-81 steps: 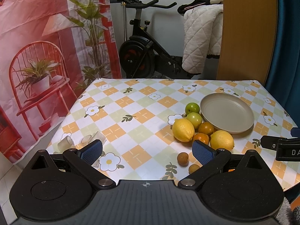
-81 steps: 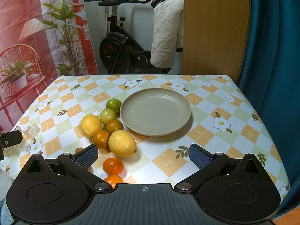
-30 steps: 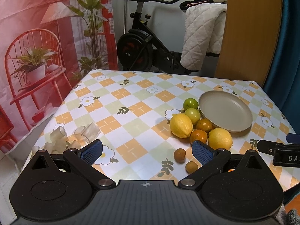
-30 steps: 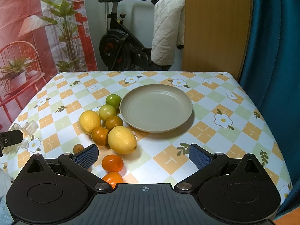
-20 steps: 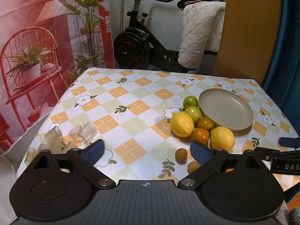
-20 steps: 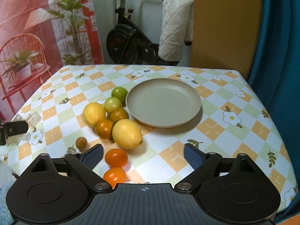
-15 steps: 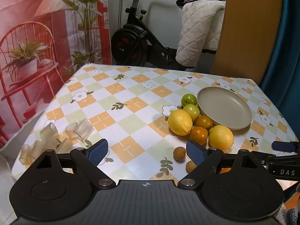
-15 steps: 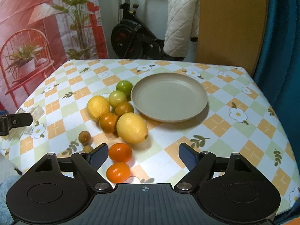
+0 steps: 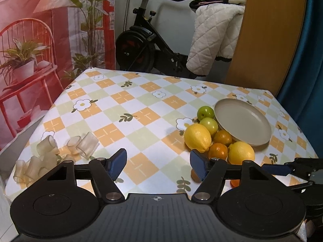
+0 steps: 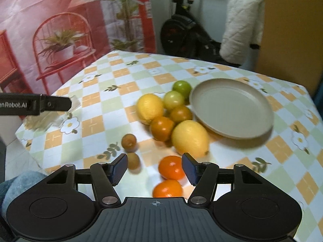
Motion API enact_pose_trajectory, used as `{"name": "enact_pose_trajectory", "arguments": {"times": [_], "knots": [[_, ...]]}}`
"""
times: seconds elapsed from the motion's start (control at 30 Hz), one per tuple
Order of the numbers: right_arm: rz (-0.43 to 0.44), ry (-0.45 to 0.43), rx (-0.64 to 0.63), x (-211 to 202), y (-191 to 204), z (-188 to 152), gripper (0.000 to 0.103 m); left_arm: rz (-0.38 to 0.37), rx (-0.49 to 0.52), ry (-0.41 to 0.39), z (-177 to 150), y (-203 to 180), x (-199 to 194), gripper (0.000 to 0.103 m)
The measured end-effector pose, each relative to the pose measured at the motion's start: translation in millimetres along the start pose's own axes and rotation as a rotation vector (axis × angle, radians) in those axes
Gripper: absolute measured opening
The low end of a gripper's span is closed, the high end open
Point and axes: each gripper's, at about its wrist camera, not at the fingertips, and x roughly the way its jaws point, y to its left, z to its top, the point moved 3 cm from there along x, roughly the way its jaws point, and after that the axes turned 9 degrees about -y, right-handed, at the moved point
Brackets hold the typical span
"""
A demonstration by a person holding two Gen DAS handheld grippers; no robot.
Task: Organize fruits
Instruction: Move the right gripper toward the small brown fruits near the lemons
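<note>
While both grippers hang over checkered table [image 9: 141,109], jaws have just been closing, nothing gripped. Far left: clear cups [image 9: 84,144] heaped at table edge. Left gripper [image 9: 158,162] half-wide over bare cloth. Centre: lemons [image 10: 150,107], green fruits [image 10: 173,99], oranges clustered, touching empty plate [image 10: 232,106] on its left. Right gripper [image 10: 155,168] narrowed, orange [image 10: 171,167] between pads, untouched.

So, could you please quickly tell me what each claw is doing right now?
Left claw: open, holding nothing, has just been closing.
Right claw: open, holding nothing, has just been closing.
</note>
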Motion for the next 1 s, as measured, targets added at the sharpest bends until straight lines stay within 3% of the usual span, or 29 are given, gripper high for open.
{"name": "enact_pose_trajectory", "arguments": {"times": [0.13,0.5,0.73,0.83,1.0], "knots": [[0.017,0.022,-0.017,11.7,6.0,0.7,0.051,-0.003,0.009,0.007,0.0,0.6,6.7,0.071],[0.047,0.069,-0.054,41.1,18.7,8.9,0.048,-0.069,-0.002,0.03,7.6,11.8,25.7,0.072],[0.069,0.085,-0.068,54.8,26.0,12.8,0.043,-0.03,0.006,0.023,13.0,17.4,24.3,0.072],[0.077,0.096,-0.092,61.3,25.4,4.9,0.036,-0.003,0.0,0.025,7.9,15.2,21.9,0.072],[0.09,0.108,-0.119,65.0,26.8,-8.2,0.034,0.008,-0.026,0.041,0.0,11.2,20.2,0.072]]}}
